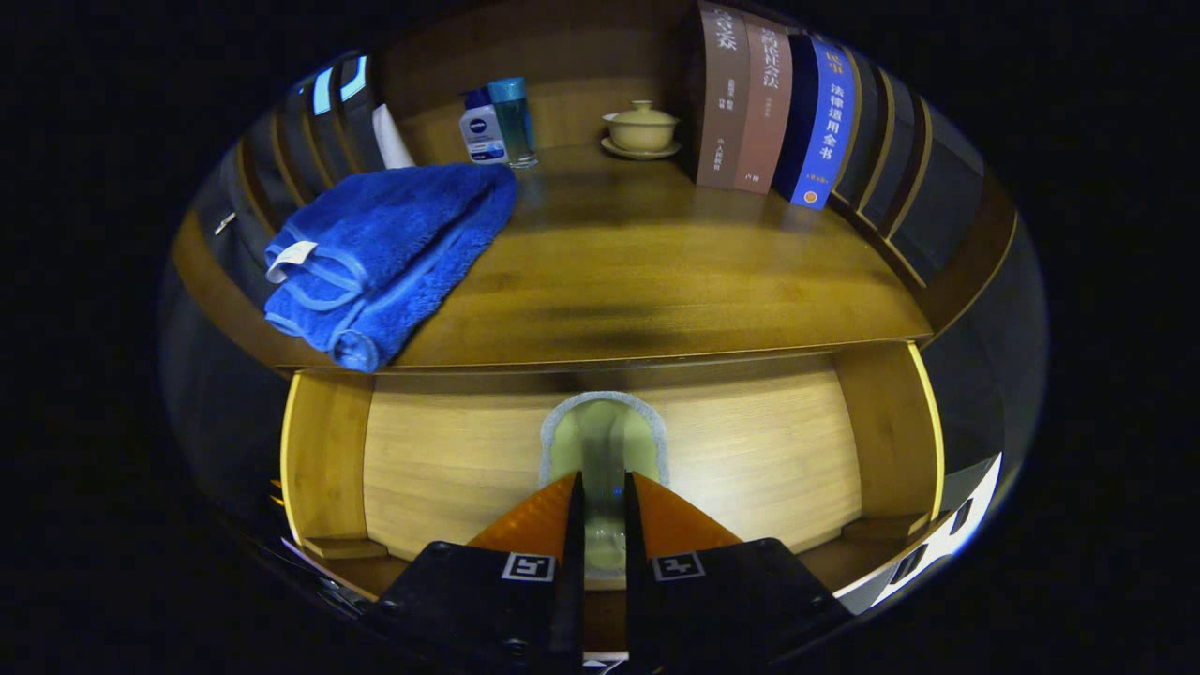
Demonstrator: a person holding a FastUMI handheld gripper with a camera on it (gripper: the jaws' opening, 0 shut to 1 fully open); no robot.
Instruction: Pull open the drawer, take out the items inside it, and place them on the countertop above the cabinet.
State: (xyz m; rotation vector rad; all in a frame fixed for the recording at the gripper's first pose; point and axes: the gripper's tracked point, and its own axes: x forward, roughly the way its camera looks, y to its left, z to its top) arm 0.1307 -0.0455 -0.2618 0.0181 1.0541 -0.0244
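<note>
Gripper view: my tongs (600,511) are nearly closed around a clear glass (602,450) in the open drawer (450,459) below the tabletop (656,281); slippery, fragile, so hold its sides gently.

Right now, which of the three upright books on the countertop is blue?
The blue book, last of the three, farthest from the lidded cup; the other two are brown. The gripper is down at the drawer, fingers nearly shut around a clear object.
</note>
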